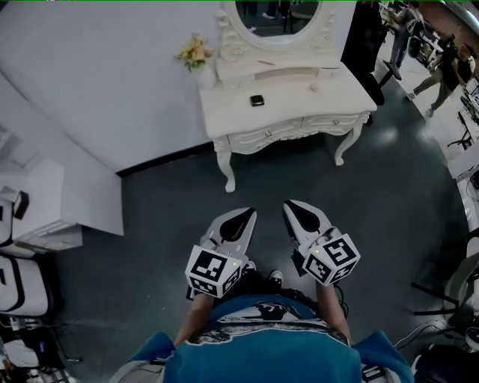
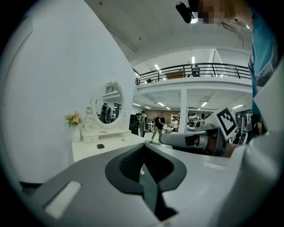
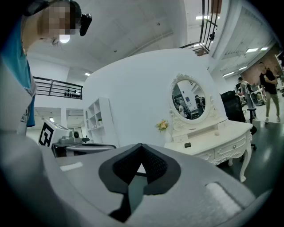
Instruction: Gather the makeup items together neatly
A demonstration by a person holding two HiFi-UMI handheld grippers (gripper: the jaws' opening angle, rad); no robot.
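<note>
**Both grippers shut and empty, well short of the dressing table**

A dark grey floor [image 1: 172, 202] fills most of the head view; a white wall [image 1: 105, 75] runs across the upper left; a white shelf unit [image 1: 45, 202] stands at the left edge.

A white table [image 1: 337, 101] with carved legs and drawers stands against the wall, ahead of the person; an oval mirror [image 1: 277, 15] rises from a raised ledge [image 1: 299, 71] at its back; passers-by [image 1: 441, 71] walk on the open floor to the right.

The person, in a blue top [image 1: 262, 351], stands well back from the table and holds both grippers out low over the floor, side by side and apart from each other.

The left gripper [image 1: 251, 213] has its jaws closed tip to tip, with nothing between them; it points slightly down toward the table.

The right gripper [image 1: 288, 203] is likewise closed and empty; it sits level.

A vase of flowers [image 1: 196, 54] stands at the table's left rear corner.

The makeup items lie scattered on the table, well apart from one another and from both grippers; a black case [image 1: 257, 100] sits on the left half of the top; a pale item [image 1: 313, 87], too small to identify, sits toward the right; a thin stick [image 1: 266, 63] lies on the ledge under the mirror.
</note>
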